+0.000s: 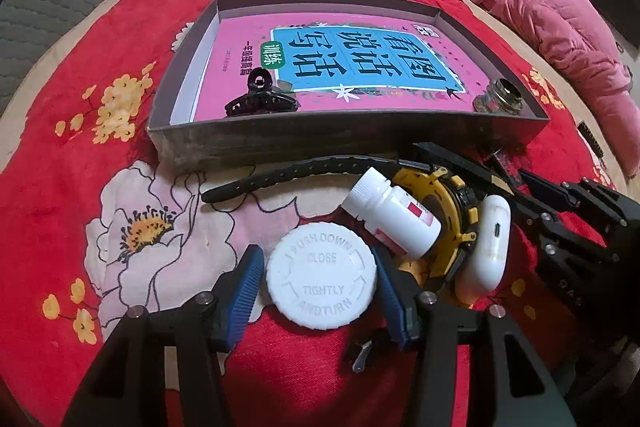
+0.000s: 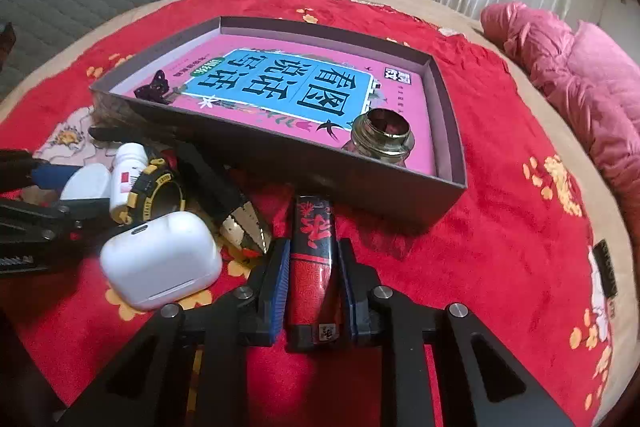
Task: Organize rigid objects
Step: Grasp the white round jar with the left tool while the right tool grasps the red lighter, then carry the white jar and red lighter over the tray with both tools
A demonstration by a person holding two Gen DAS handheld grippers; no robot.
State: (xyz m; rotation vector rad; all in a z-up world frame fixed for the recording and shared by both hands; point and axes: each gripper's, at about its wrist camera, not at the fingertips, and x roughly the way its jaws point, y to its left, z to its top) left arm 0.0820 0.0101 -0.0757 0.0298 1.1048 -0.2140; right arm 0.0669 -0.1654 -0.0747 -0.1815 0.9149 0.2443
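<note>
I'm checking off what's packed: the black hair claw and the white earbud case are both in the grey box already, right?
Only the black hair claw is in the grey box. The white earbud case lies outside on the red blanket, as the right wrist view shows.

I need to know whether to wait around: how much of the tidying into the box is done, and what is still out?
Done: the hair clip and small jar sit in the box on the book. In hand: the right gripper is shut on the red tube; the left gripper straddles the white cap. Left: pill bottle, watch, earbud case, on the blanket.
</note>
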